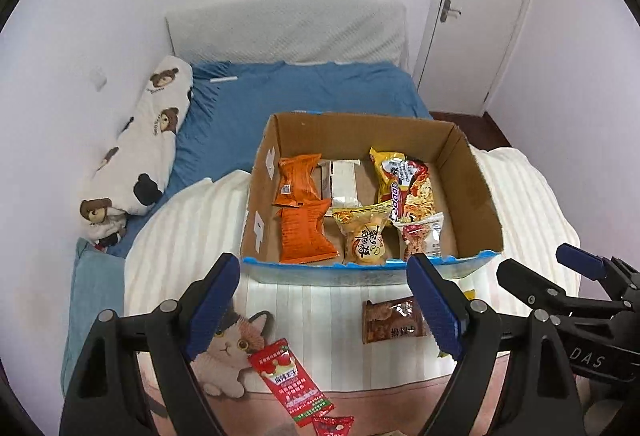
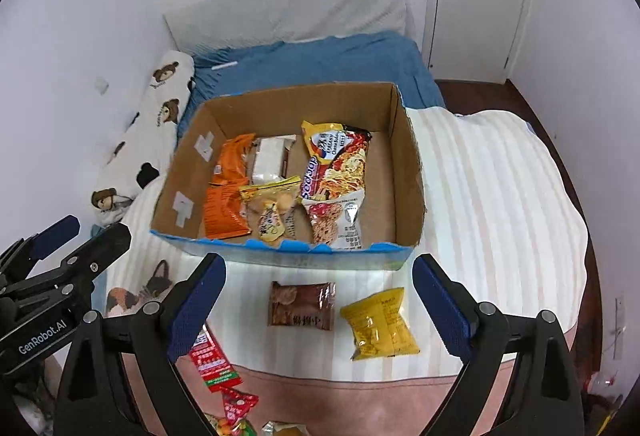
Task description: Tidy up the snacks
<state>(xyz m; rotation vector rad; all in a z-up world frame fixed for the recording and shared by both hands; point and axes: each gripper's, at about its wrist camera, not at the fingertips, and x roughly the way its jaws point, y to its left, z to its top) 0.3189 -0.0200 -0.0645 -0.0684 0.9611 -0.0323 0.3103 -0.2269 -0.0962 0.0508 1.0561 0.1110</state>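
Observation:
An open cardboard box stands on the bed and holds several snack packs: two orange packs, a white pack, a noodle pack and small yellow and red-white packs. In front of it lie a brown pack, a yellow pack and a long red pack. My left gripper is open and empty above the blanket before the box. My right gripper is open and empty over the brown pack; it also shows in the left wrist view.
A white striped blanket with a cat print covers the near bed. A bear-print pillow lies at the left on the blue sheet. A white door stands at the back right. More small packs lie at the near edge.

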